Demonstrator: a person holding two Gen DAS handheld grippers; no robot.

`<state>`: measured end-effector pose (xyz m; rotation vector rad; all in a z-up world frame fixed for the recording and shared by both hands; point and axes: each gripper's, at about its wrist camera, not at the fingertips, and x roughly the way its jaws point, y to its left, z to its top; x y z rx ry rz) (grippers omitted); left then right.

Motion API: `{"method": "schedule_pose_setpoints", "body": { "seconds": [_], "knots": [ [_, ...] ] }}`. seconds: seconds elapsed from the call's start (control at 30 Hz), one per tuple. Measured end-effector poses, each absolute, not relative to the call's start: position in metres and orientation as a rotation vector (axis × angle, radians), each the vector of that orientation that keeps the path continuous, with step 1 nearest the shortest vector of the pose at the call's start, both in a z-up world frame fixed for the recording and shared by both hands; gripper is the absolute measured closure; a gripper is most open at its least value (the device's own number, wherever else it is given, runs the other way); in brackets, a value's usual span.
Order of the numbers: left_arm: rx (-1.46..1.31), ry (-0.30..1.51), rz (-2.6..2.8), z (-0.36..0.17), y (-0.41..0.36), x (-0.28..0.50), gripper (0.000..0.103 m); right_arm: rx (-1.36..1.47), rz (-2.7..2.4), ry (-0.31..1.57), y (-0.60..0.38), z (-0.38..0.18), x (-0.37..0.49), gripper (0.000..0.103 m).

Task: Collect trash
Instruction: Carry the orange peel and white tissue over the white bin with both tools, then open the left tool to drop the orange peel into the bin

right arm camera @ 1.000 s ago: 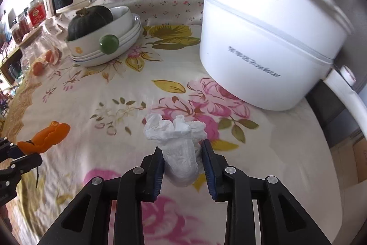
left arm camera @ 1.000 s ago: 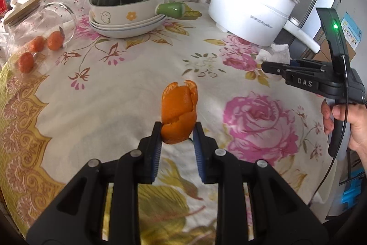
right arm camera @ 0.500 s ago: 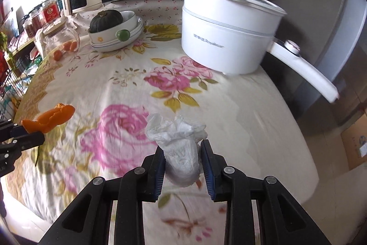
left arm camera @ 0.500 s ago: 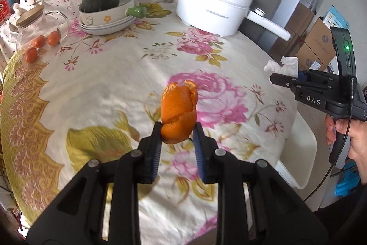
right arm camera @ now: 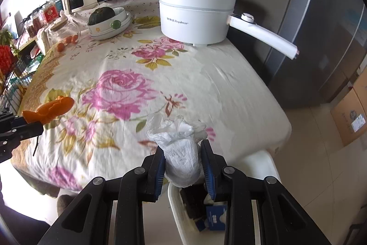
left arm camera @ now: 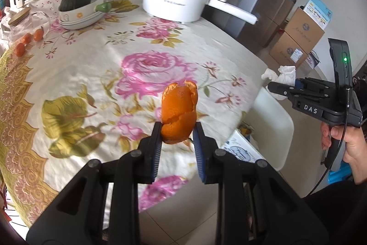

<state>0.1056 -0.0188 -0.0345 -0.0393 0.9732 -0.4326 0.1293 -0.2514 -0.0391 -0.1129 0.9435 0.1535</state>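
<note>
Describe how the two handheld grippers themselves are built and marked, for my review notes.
Both are matte black plastic with two forked fingers, silver pivot screws and blue ribbed pads. Seen from the left gripper, the right gripper has a pistol-style handle, a white "DAS" label, an upright black module with a green light, and a thin black cable. No sleeve is visible.

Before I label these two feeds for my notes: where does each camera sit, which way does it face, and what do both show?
Left wrist: on the left claw, looking down across the table; its fingers pinch orange peel; right claw and a hand show at right.
Right wrist: on the right claw, above the table edge and a white bin; it grips a tissue; left claw at left.
Shared: white pot, squash bowl, both claws, peel, tissue.
</note>
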Motion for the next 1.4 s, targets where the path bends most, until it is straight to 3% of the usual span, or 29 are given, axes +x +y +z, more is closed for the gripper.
{"method": "schedule_pose_setpoints", "body": {
  "seconds": [0.6,1.27,1.33,1.4],
  "knots": [
    [-0.006,0.973,-0.635,-0.037,-0.128,0.070,0.074,-0.043,0.140,0.994,-0.314,-0.061,0.070,0.073],
    [0.132,1.028,-0.692,-0.091,-0.228,0.074,0.074,0.065,-0.002,1.043,-0.403,-0.078,0.038,0.072],
    [0.141,1.015,-0.691,-0.092,-0.232,0.076,0.069,0.067,-0.007,1.043,-0.405,-0.079,0.037,0.072],
    [0.136,1.005,-0.678,-0.091,-0.234,0.076,0.037,0.062,-0.015,1.043,-0.407,-0.080,0.037,0.072]
  ]
}}
